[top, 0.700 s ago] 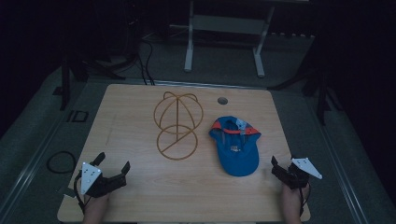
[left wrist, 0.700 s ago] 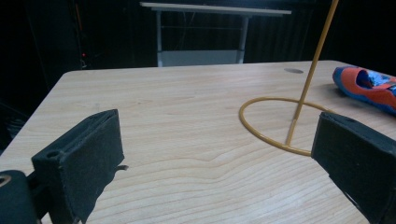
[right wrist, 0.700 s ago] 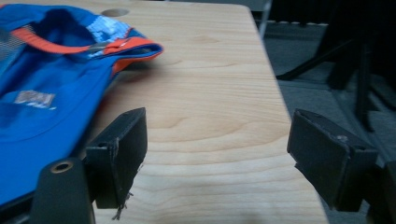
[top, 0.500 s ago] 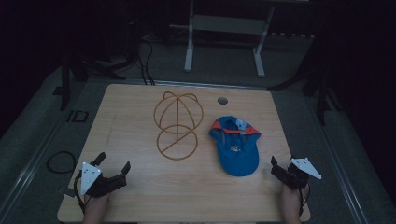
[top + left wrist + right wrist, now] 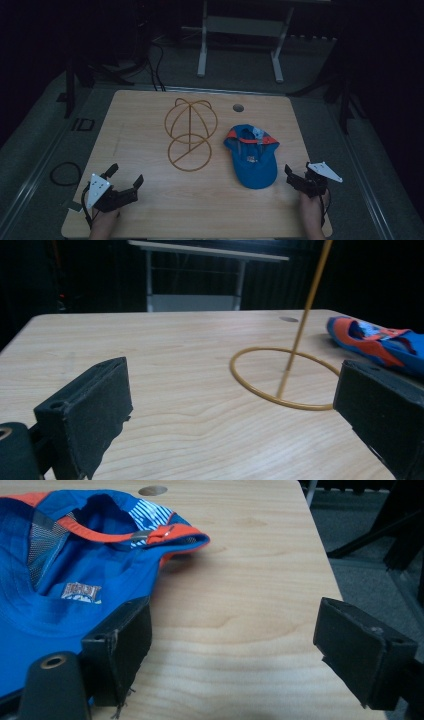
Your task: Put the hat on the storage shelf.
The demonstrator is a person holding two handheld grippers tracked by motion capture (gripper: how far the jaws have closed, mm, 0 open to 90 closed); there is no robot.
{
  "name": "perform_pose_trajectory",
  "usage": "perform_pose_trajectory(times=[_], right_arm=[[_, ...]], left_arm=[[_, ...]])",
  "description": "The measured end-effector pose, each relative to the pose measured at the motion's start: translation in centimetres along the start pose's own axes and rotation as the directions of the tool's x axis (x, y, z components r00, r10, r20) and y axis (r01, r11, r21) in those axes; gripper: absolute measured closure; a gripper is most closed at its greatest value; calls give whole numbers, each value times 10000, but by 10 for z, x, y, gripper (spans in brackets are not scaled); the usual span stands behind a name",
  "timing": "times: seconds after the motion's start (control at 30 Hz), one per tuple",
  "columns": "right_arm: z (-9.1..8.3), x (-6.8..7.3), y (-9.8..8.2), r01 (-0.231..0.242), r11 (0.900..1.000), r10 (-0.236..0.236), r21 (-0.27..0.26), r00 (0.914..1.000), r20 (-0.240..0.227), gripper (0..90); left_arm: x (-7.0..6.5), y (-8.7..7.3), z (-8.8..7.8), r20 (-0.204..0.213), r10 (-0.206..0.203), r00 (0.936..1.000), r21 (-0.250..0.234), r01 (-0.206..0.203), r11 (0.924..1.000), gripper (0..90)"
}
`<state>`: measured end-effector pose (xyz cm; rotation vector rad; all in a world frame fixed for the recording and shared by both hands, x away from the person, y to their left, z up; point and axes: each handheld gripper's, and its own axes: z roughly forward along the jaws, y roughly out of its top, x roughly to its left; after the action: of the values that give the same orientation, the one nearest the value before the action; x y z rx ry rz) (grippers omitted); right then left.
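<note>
With both the left gripper and right gripper open and empty, a careless grab at the cap beside the wire stand could topple that light stand.

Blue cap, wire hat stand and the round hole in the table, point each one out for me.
Blue cap (image 5: 254,162): high view, on the upturned crown's inner fabric.
Wire hat stand (image 5: 189,153): high view, on its ring-shaped base.
Round hole (image 5: 238,107): high view, at the opening's middle.
</note>
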<state>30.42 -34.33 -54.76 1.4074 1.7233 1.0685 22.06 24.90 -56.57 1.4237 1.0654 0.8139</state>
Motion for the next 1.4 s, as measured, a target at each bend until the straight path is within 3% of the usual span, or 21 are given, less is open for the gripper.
perform_pose_trajectory(times=[0.13,0.23,0.33,0.47,0.67,0.87,0.97,1.07,1.4], right_arm=[[1,1,11,39,9999,-34,138,9994,-349,150],[2,2,18,16,9998,-6,217,9988,-492,151],[6,7,33,6,9997,21,233,9934,-1143,137],[11,13,51,430,9988,-387,232,9863,-1604,137],[23,21,75,870,9959,-808,228,9768,-1983,138],[38,31,91,1343,9909,-1304,-50,9525,-2751,141],[49,37,95,1608,9870,-1521,38,9408,-3029,162],[60,41,99,1779,9840,-1648,111,9316,-3239,212],[101,47,107,2074,9767,-1782,561,9279,-3275,254]], left_arm=[[-1,0,0,198,-156,9997,78,155,9998,26],[-1,-1,0,44,2,10000,274,-4,9996,26],[-2,0,1,123,-141,9998,461,135,9988,27],[-3,0,2,331,-391,9987,663,368,9971,28],[-4,2,1,264,-235,9994,954,209,9952,28],[-5,4,-1,49,-69,10000,1024,64,9947,46],[-3,5,-1,290,-471,9985,1296,429,9906,46],[-2,5,-1,225,-457,9987,1445,420,9886,46],[-4,4,-1,234,-308,9993,1537,269,9878,46]])
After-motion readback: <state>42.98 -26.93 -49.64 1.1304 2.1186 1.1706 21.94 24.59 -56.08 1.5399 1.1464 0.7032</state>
